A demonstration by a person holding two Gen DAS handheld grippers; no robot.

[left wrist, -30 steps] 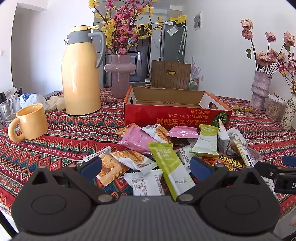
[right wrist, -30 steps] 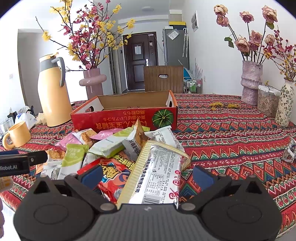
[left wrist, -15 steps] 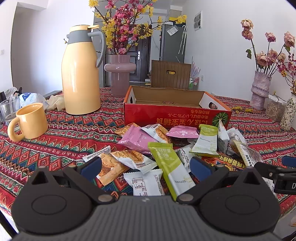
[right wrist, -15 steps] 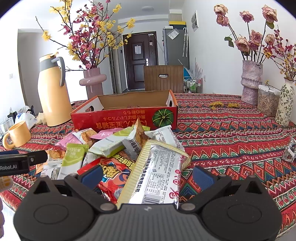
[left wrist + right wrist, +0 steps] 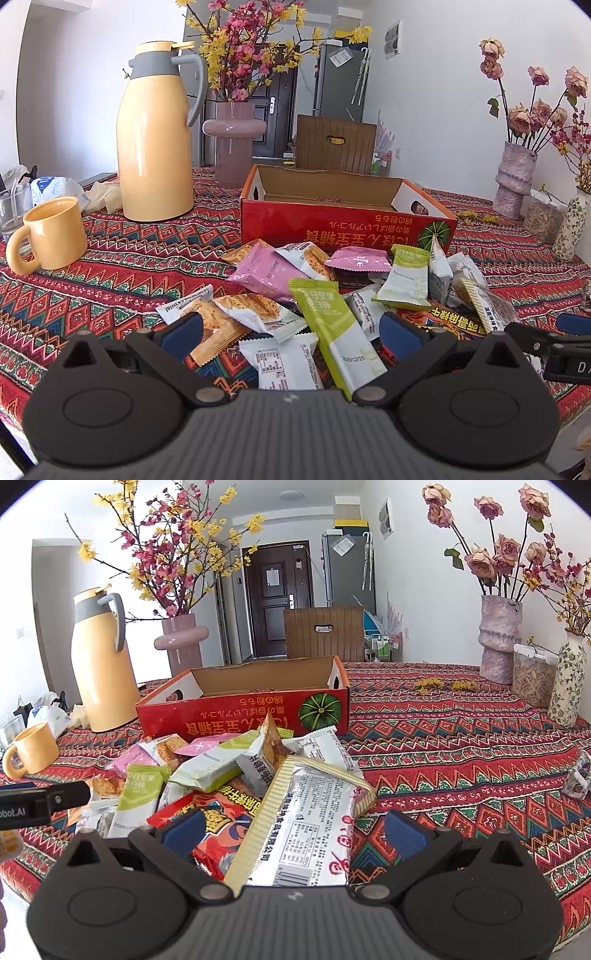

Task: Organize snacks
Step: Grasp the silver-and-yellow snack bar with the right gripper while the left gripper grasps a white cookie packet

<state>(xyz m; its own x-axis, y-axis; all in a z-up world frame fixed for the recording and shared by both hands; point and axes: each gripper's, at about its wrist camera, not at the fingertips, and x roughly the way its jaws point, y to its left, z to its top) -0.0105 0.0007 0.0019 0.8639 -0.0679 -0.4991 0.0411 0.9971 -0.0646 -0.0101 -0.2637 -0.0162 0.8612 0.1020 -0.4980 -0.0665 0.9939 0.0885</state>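
Holding unmoved, both grippers spread over snack pile (image 5: pixel 332 295), nothing shifted

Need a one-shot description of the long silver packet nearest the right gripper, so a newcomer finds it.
Start at the red cardboard box on the patterned tablecloth; the snack pile lies in front of it. At the pile's right near edge lies the silver packet, between the right gripper open jaws. It alone is long, silver, cream-edged, with printed text and barcode.

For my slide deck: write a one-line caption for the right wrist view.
Open right gripper poised over a silver snack packet atop the snack pile, with the empty red cardboard box waiting behind.
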